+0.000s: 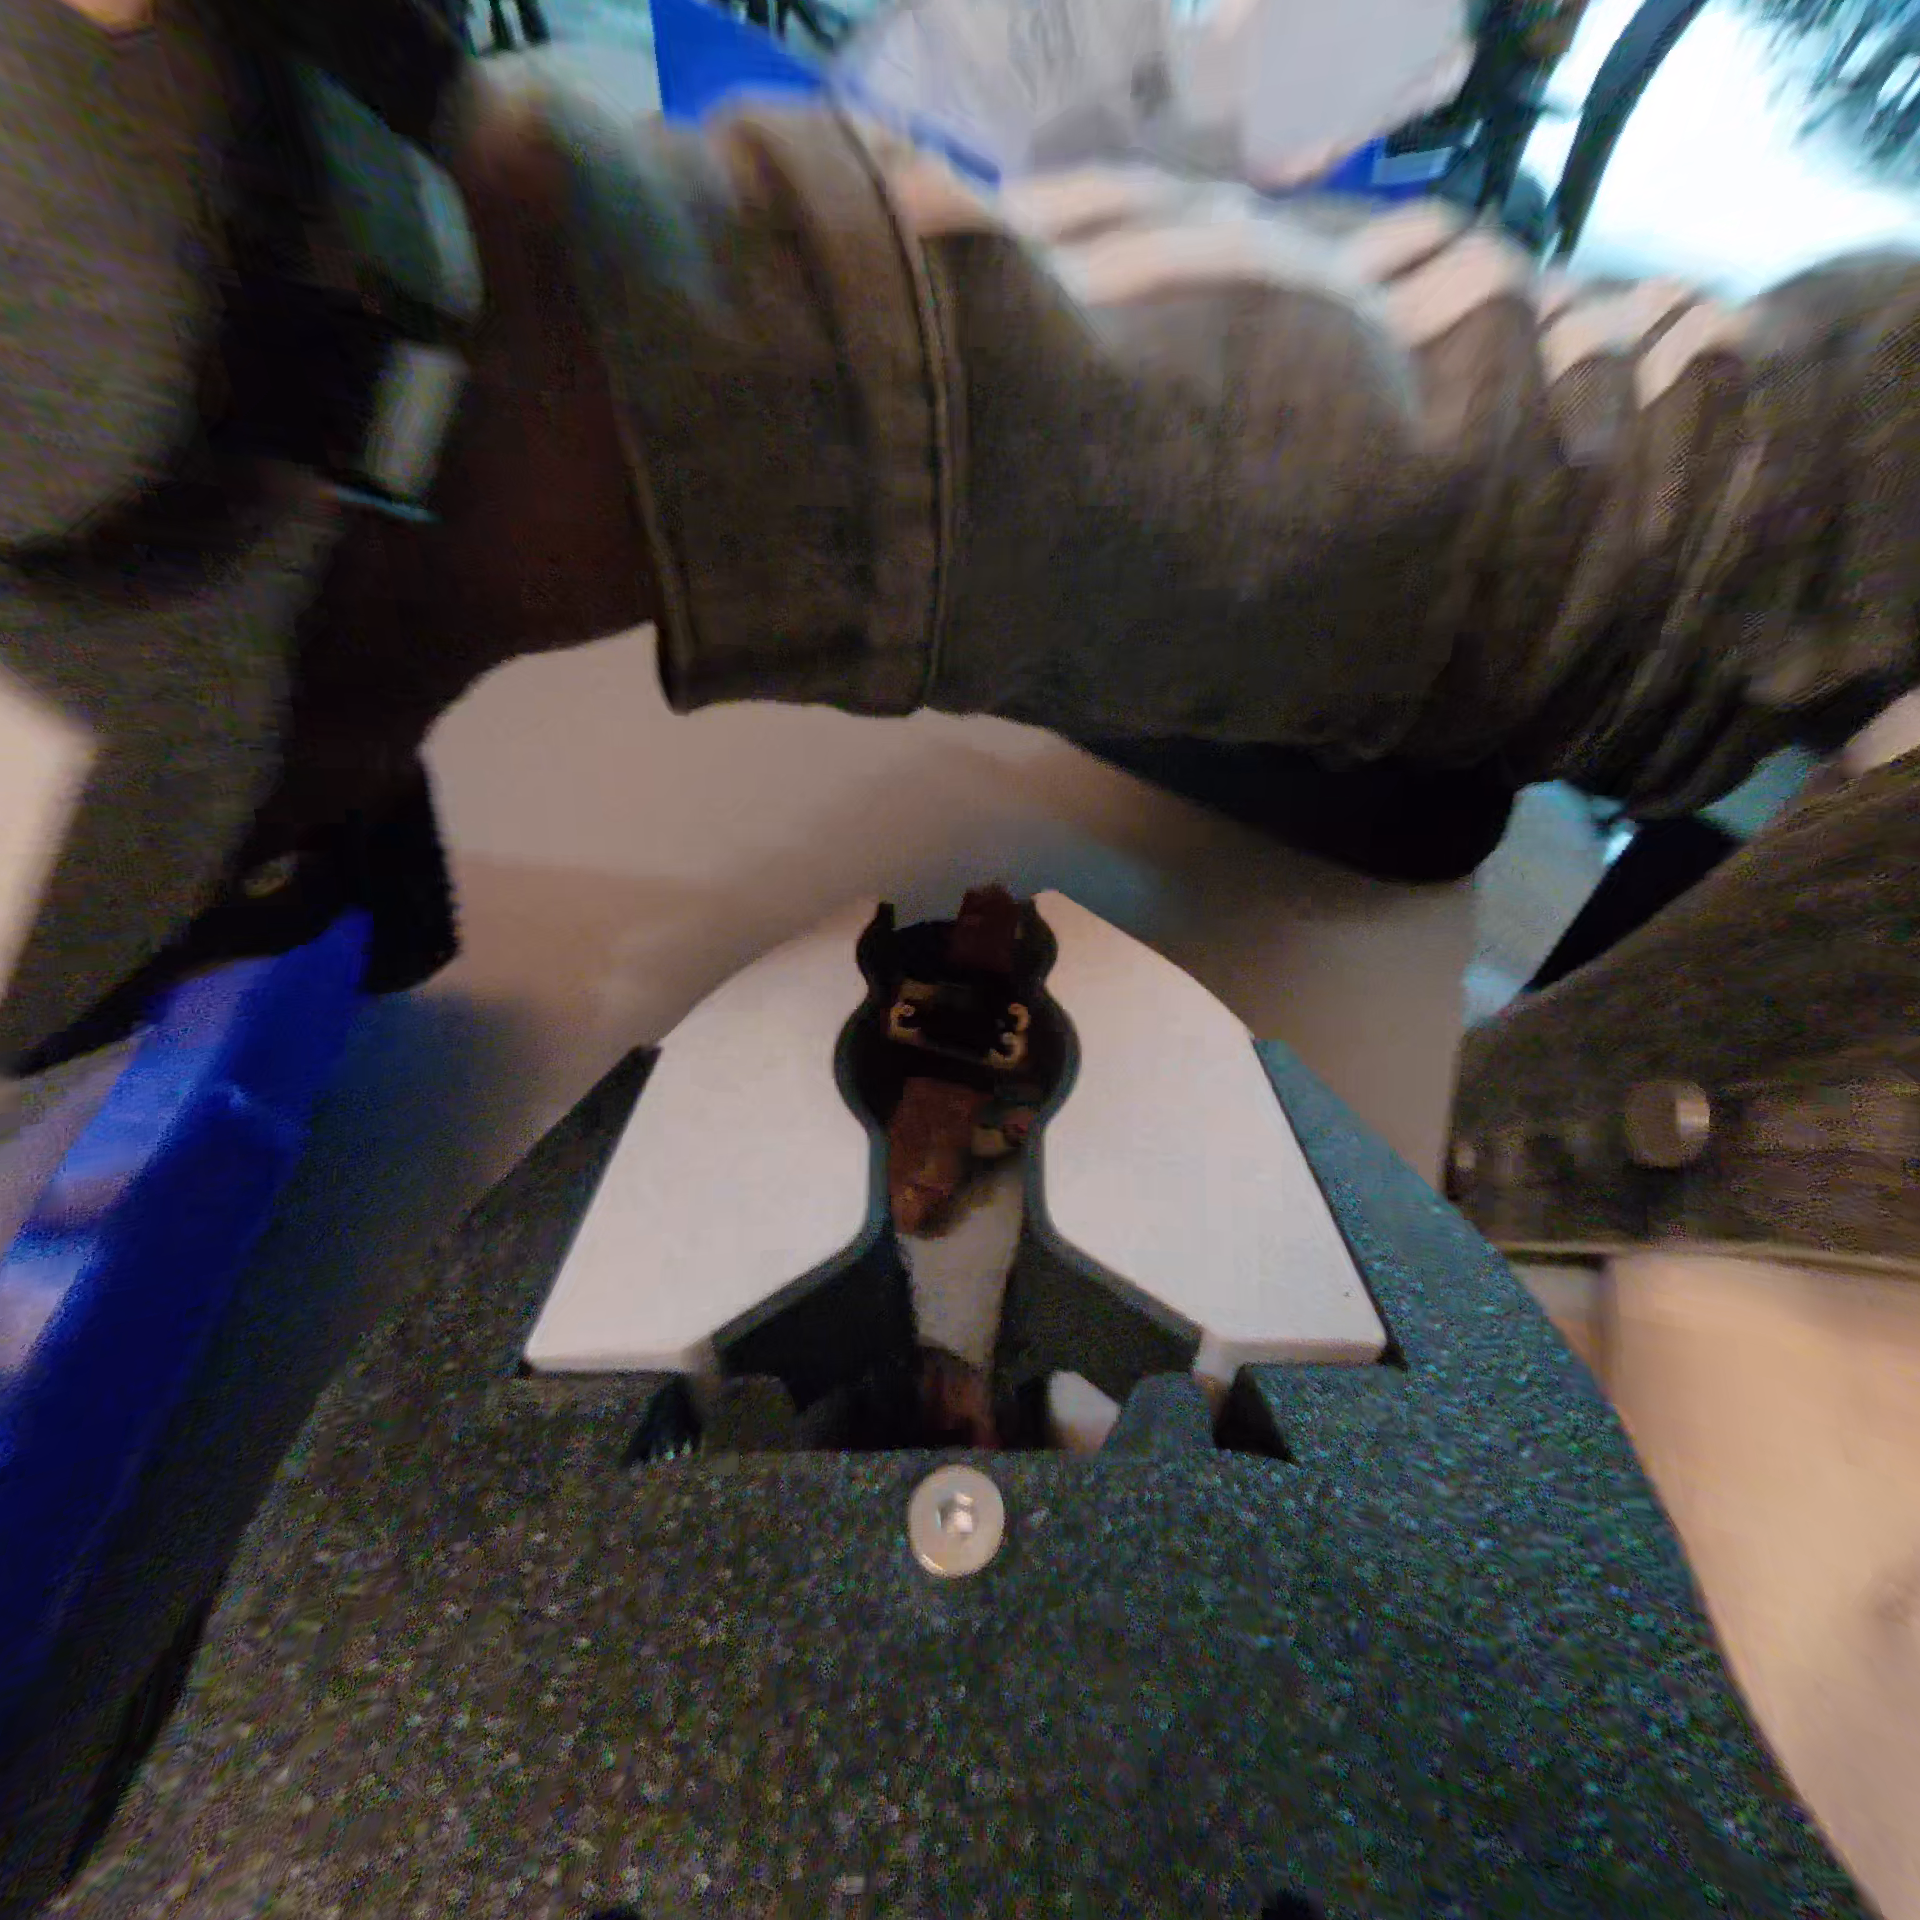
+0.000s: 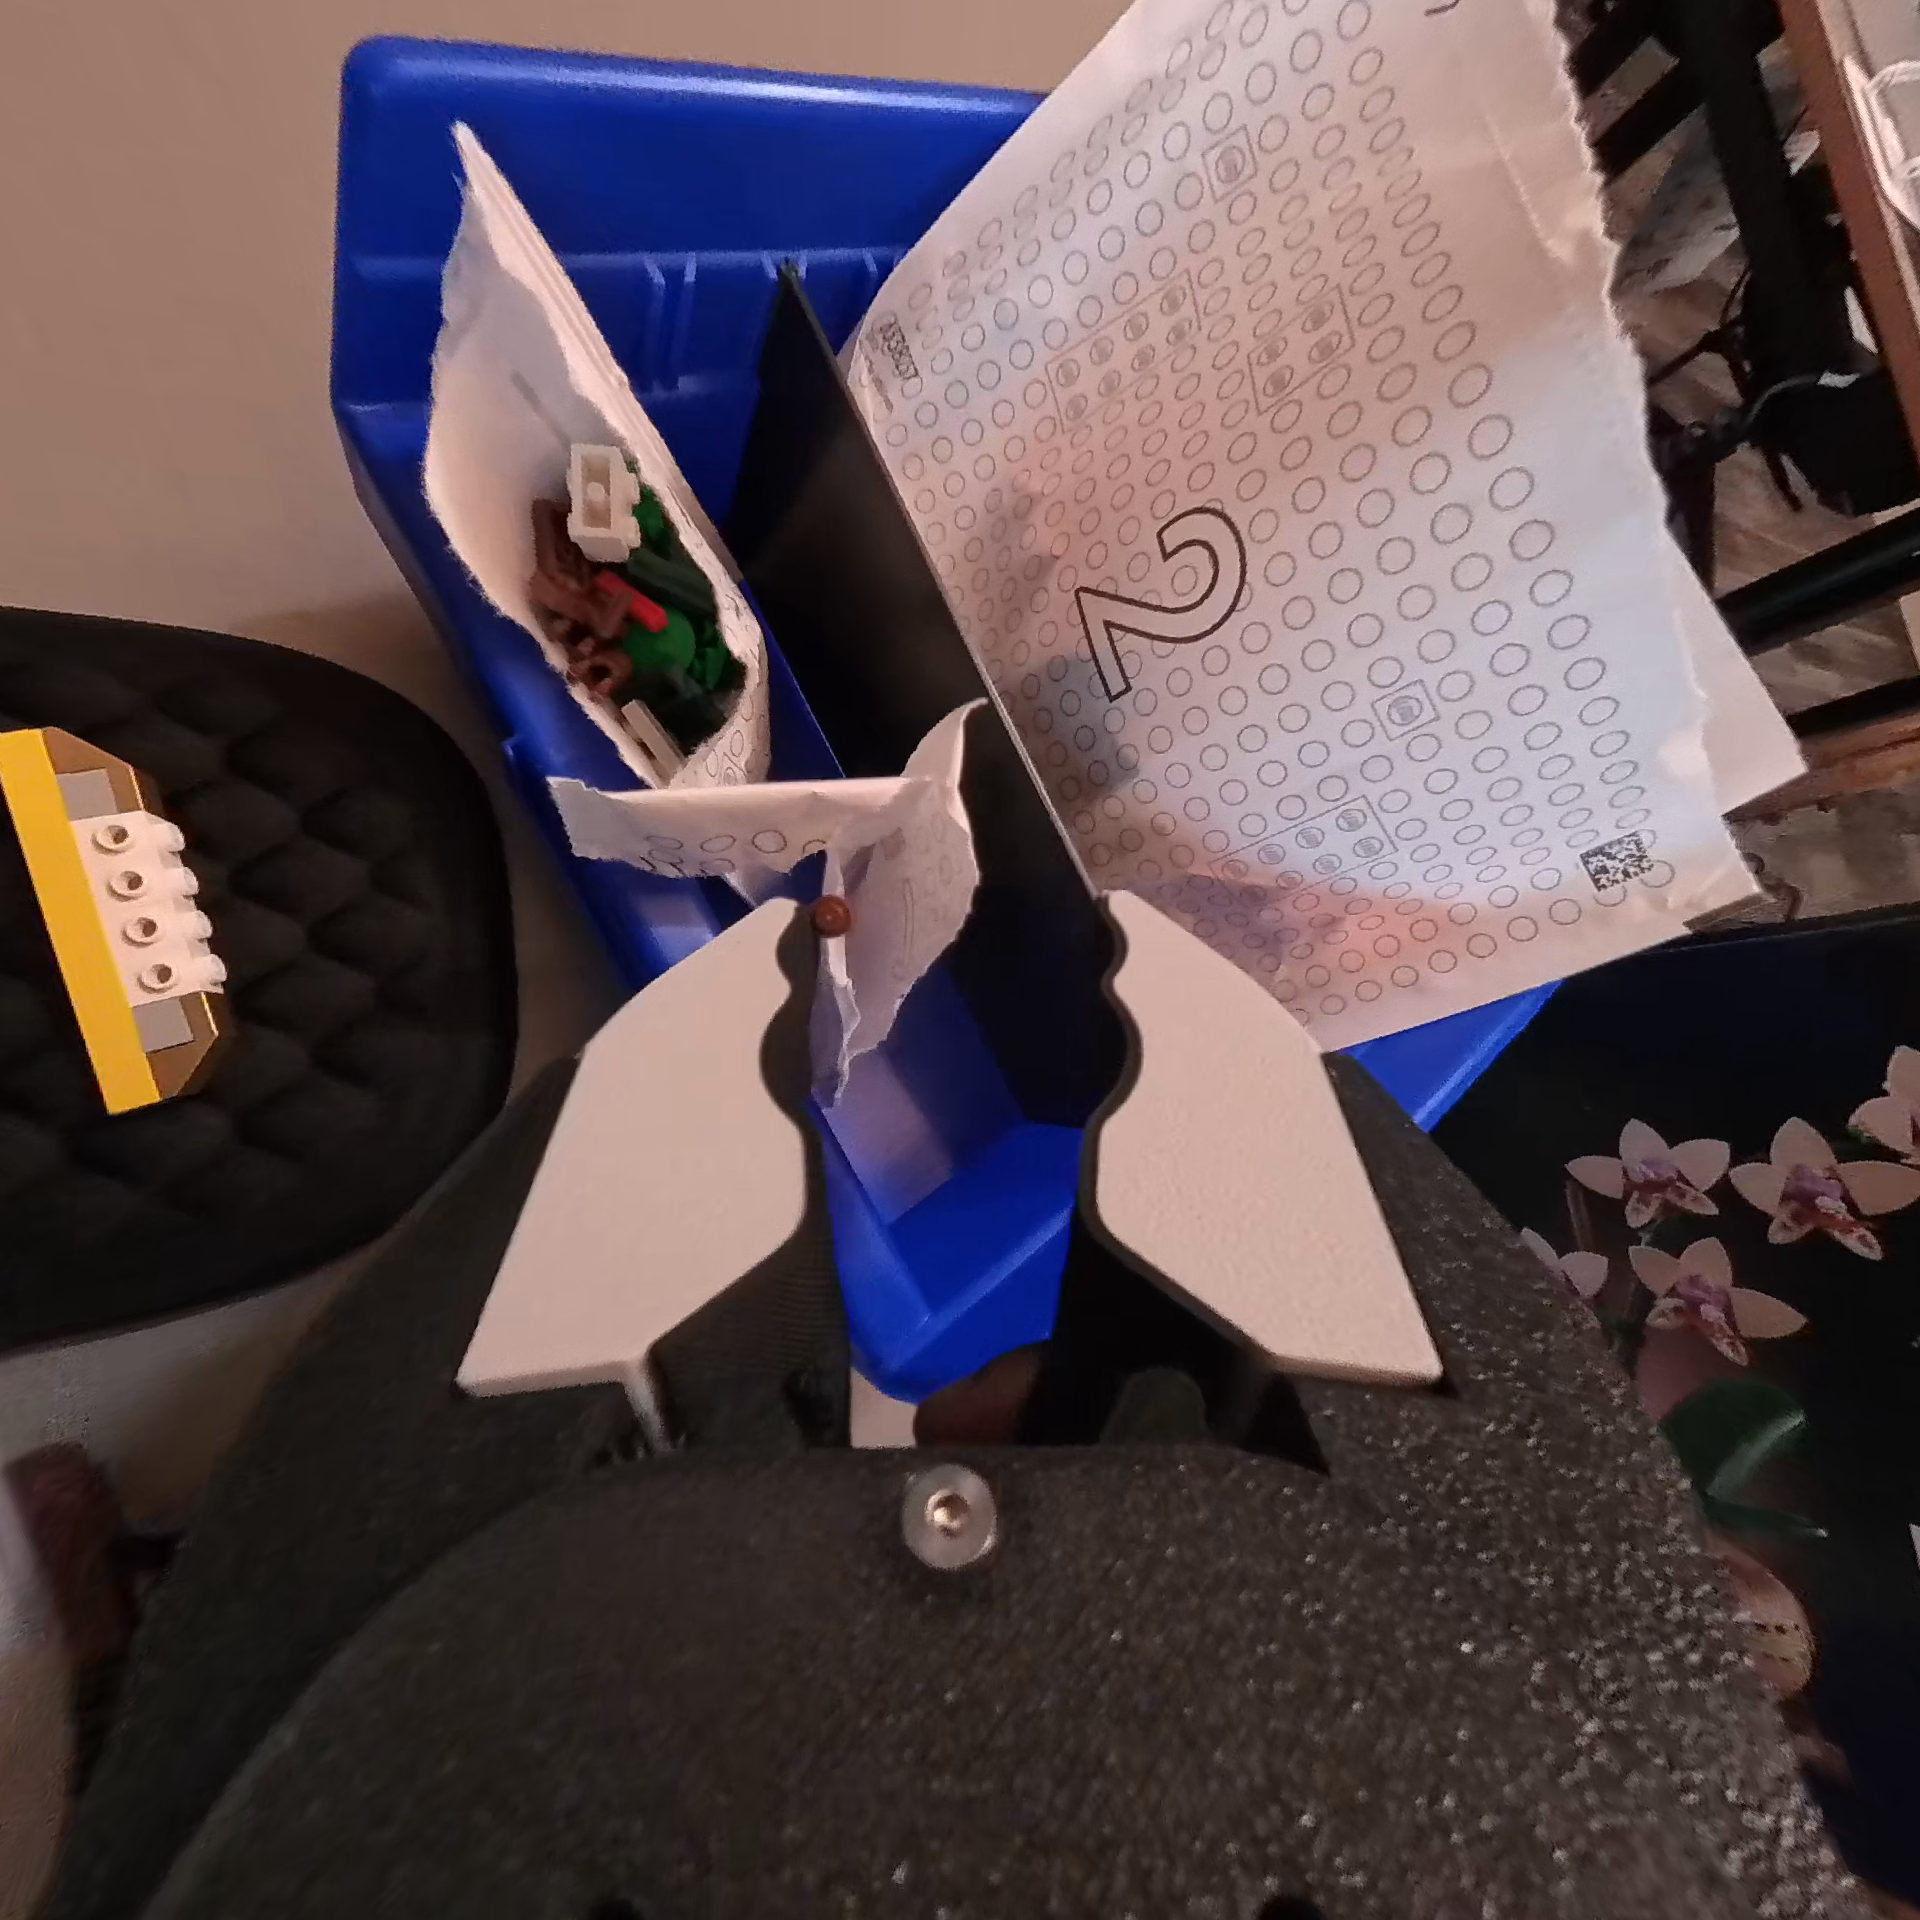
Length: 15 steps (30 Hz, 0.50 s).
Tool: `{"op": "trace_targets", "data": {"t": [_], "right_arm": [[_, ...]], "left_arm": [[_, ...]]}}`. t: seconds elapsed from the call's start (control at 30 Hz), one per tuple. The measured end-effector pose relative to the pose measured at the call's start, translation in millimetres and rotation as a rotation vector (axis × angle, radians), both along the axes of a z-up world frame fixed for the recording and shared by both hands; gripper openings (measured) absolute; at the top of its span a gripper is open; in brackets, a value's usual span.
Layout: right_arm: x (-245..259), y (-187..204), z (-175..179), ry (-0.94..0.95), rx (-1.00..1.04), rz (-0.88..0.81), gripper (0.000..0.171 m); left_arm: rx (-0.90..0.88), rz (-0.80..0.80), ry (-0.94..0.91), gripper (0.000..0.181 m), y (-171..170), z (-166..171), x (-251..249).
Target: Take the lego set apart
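Observation:
In the left wrist view my left gripper (image 1: 961,920) is shut on a small dark lego assembly (image 1: 961,1039) made of black and brown parts, held between the white fingers. In the right wrist view my right gripper (image 2: 945,909) is open above a blue bin (image 2: 644,156). A tiny round brown lego piece (image 2: 831,914) sits at the tip of its left finger, by torn paper. An opened paper bag (image 2: 488,416) in the bin's left compartment holds several green, brown, red and white lego pieces (image 2: 623,613). A partial lego build (image 2: 114,914), yellow, white and brown, lies on a black quilted pad (image 2: 312,935) at the left.
A second white paper bag (image 2: 1299,571) leans over the bin's right side, behind a black divider (image 2: 821,499). A dark box with orchid pictures (image 2: 1714,1247) lies at the right. In the left wrist view a person's sleeve (image 1: 1143,468) crosses the top, with the blue bin's edge (image 1: 156,1195) at the left.

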State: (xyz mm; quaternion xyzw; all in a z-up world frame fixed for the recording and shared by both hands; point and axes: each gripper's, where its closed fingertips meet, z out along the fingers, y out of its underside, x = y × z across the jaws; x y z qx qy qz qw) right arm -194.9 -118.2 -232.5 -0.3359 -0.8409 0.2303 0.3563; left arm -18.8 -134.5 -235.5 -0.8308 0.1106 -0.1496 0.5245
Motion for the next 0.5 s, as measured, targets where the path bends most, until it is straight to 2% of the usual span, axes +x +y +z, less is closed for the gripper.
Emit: {"op": "trace_targets", "data": {"t": [0.07,0.17,0.2,0.27,0.3,0.4,0.5], "right_arm": [[0,1,1,0.005,-0.005,0.003,0.056],[-1,2,6,0.044,0.013,0.01,0.064],[-2,4,9,0.07,0.022,0.01,0.065],[-3,5,14,0.096,0.017,0.007,0.067],[-3,5,15,0.1,0.013,0.004,0.069],[-5,8,18,0.114,0.035,0.0,0.074],[-7,12,23,0.147,0.08,-0.01,0.079]], "left_arm": [[0.057,0.053,-0.034,0.024,-16,27,-21],[0.101,0.214,0.006,0.025,-43,58,-81],[0.101,0.269,0.029,0.023,-50,66,-104],[0.073,0.35,0.107,0.008,-57,78,-141],[0.06,0.346,0.157,0.0,-57,84,-150],[0.003,0.244,0.271,0.0,-42,91,-153],[-0.122,0.152,0.333,0.0,-22,78,-156]]}}
